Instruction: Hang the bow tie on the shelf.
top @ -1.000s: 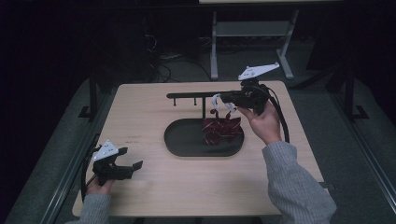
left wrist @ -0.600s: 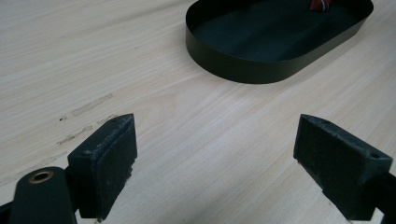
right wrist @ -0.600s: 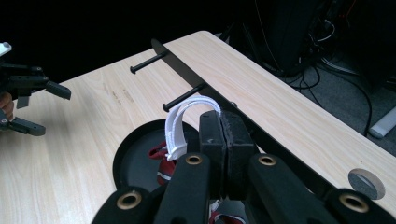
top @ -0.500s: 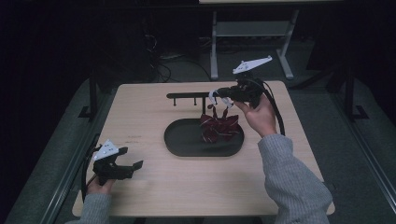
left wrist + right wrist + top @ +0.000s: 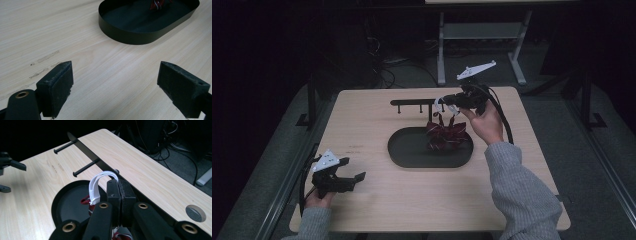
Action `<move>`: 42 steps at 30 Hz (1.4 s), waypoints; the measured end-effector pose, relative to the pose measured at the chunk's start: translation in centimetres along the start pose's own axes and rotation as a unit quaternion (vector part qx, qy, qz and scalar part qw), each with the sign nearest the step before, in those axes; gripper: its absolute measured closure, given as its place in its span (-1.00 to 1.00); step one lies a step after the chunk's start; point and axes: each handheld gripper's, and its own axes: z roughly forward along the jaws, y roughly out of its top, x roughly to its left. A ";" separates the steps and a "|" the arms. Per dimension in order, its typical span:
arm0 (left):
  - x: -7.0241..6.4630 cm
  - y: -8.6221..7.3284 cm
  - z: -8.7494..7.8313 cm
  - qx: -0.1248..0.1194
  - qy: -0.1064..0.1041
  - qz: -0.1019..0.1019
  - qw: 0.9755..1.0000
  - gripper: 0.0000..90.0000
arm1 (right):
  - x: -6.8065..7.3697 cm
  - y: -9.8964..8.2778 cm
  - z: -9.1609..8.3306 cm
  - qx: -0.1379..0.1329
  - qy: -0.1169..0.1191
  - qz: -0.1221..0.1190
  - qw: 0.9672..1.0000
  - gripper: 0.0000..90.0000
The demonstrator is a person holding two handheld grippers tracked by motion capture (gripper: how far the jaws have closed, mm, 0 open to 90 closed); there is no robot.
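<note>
A dark red bunched item (image 5: 444, 134) with a white strap loop (image 5: 439, 102) hangs over the right end of the black oval tray (image 5: 409, 152). My right gripper (image 5: 448, 103) is shut on that white strap (image 5: 97, 185), its jaws pressed together (image 5: 120, 188), just in front of the black peg rack (image 5: 414, 103). The red item's lower part touches or nearly touches the tray floor; I cannot tell which. My left gripper (image 5: 353, 169) rests at the table's front left, jaws wide open (image 5: 115, 87) over bare wood, nothing between them.
The rack's two free pegs (image 5: 86, 167) stick out toward the tray (image 5: 63, 201). A round cable hole (image 5: 195, 213) sits in the tabletop near the right gripper. Beyond the table's far edge are a metal stand (image 5: 482, 30) and cables on the floor.
My right gripper with the red item has shifted slightly left and away, closer to the rack. The left gripper has stayed where it was.
</note>
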 end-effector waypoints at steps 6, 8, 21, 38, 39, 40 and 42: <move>0.0 0.0 0.0 -0.002 0.000 -0.001 1.000 -0.71 | -0.4 -0.3 0.1 0.004 -0.007 0.009 1.000 0.96; 0.0 0.0 0.0 -0.001 -0.001 -0.001 1.000 -0.71 | -0.6 -0.4 0.3 0.007 -0.006 0.013 1.000 0.96; -0.1 0.0 0.0 0.000 -0.002 0.001 1.000 -0.71 | -1.0 -1.5 1.2 0.024 -0.015 0.018 0.999 0.93; -0.1 0.1 0.0 -0.001 -0.003 0.002 1.000 -0.71 | -1.2 -2.0 0.9 0.022 -0.008 0.026 0.999 0.89; -0.1 0.1 0.0 -0.001 -0.003 0.002 1.000 -0.71 | -1.3 -2.1 0.9 0.022 -0.006 0.026 0.999 0.88; -0.1 0.1 0.0 -0.001 -0.003 0.002 1.000 -0.71 | -1.3 -2.2 0.9 0.019 -0.003 0.025 1.000 0.87; -0.1 0.0 0.0 0.000 -0.003 0.003 1.000 -0.71 | -1.3 -2.3 0.8 0.019 -0.001 0.029 0.999 0.86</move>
